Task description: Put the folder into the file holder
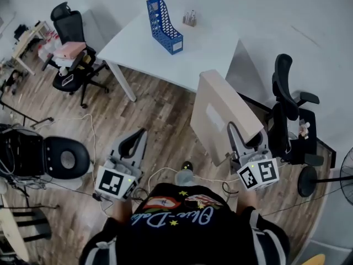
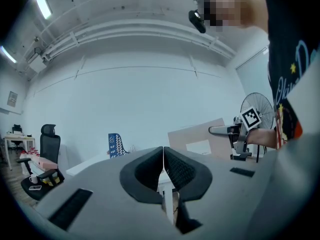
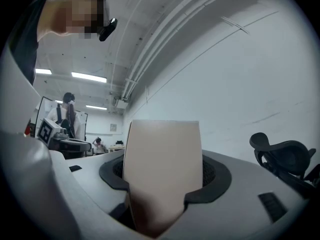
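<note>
A thick beige folder point(image 1: 223, 110) stands on edge in the air, with my right gripper point(image 1: 246, 140) shut on its near end. In the right gripper view the folder point(image 3: 162, 159) fills the gap between the wide-set jaws of my right gripper point(image 3: 165, 175). The blue mesh file holder point(image 1: 164, 25) stands empty on the white table point(image 1: 209, 54), well ahead of both grippers. My left gripper point(image 1: 135, 142) hangs low over the floor, shut and holding nothing. From my left gripper point(image 2: 163, 160), the file holder point(image 2: 116, 145) shows far left and the folder point(image 2: 197, 138) to the right.
A small metal object point(image 1: 190, 19) sits on the table behind the file holder. Black office chairs stand at left point(image 1: 71, 48) and right point(image 1: 289, 112). A black round stool point(image 1: 66, 156) and cables lie on the wooden floor. A fan point(image 1: 345, 173) stands far right.
</note>
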`<state>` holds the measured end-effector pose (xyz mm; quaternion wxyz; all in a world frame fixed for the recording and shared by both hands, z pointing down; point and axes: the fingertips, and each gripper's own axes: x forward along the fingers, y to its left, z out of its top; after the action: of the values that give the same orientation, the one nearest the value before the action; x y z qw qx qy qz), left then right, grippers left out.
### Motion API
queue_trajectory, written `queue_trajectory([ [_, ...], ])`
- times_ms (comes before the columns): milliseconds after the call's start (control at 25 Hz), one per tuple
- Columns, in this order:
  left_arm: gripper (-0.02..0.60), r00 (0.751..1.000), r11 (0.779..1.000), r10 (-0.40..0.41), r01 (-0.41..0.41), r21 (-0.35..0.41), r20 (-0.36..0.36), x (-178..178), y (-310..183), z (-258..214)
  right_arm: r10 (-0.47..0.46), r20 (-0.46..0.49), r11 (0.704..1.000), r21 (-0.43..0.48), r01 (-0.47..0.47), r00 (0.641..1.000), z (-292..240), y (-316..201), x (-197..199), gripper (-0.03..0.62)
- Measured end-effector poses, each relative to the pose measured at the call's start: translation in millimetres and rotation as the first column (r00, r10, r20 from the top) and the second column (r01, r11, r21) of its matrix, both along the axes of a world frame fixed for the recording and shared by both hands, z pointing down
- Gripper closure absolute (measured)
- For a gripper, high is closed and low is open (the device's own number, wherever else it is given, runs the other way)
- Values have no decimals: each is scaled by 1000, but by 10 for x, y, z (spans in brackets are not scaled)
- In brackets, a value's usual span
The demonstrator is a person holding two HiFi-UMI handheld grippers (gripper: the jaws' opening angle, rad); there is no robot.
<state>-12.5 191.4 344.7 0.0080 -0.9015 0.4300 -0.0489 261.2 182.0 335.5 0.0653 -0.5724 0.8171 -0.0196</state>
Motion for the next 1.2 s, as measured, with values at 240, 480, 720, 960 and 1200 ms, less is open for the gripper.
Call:
queue_trajectory([
  [240,577,1000,1000,7,-7,-14,19,58,-418,52,25,21,999,-25,-25,999,110,-365,162,324],
  [480,577,1000,1000,23,-23,-4,21,155,-763,54,37,10,999,-21,-37,999,139,-749,272,324],
  [720,577,999,1000,-19,20,-8,35,85,-1034,81,12,23,1000,-14,-12,1000,160,-1092,266,324],
  [960,577,999,1000,-14,14,2,48,105,-1200,40,-19,25,1000,-5,19,1000,124,-1298,180,324],
  [1200,577,1000,999,-16,17,-35,27,94,-1449,149,-11,26,1000,6,11,1000,59,-1487,168,324],
])
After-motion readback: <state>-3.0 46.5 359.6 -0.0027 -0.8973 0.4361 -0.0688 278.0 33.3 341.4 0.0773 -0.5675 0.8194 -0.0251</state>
